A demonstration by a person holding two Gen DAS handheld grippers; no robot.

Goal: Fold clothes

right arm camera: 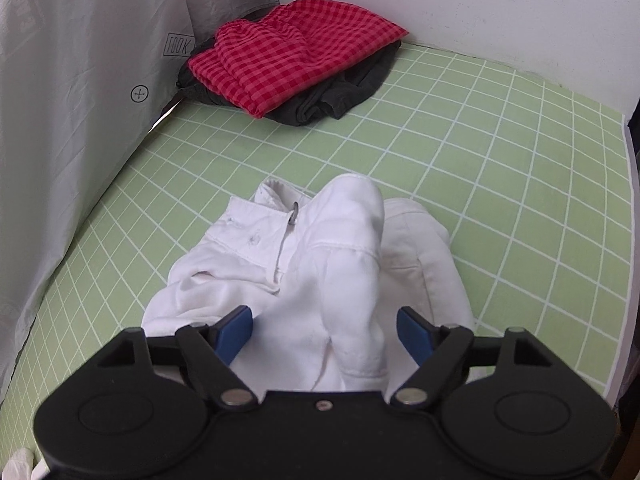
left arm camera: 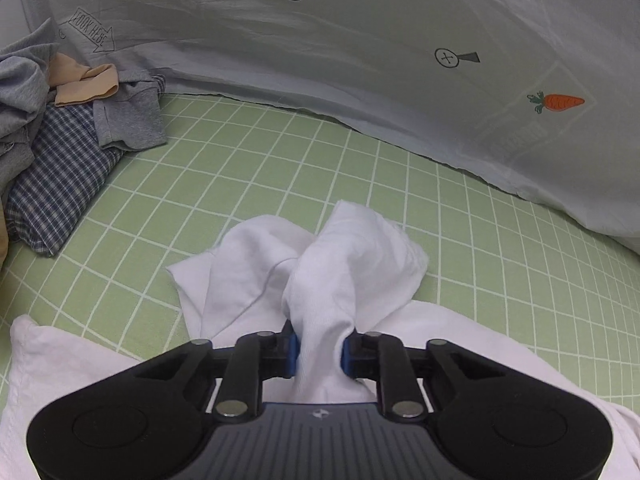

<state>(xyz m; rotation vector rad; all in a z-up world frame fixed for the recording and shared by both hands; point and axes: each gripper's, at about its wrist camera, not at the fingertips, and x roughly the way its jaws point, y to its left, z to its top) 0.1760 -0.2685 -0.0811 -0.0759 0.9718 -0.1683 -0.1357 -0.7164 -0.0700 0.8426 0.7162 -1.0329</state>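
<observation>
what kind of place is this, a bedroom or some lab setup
Most likely a bed in a bedroom: a green checked sheet covers the surface, a grey printed quilt lies bunched along one edge, and heaps of clothes wait by a white wall.

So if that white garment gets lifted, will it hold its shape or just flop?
Probably flop: the white garment bunches into soft folds where the left gripper pinches it. It likely drapes and trails, since loose parts lie crumpled on the green mat. It looks light, though thicker at the waistband.

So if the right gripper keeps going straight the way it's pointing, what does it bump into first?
Most likely the white garment. The right gripper points down at it with open jaws, a raised fold between them; whether the pads already touch it is unclear.
</observation>
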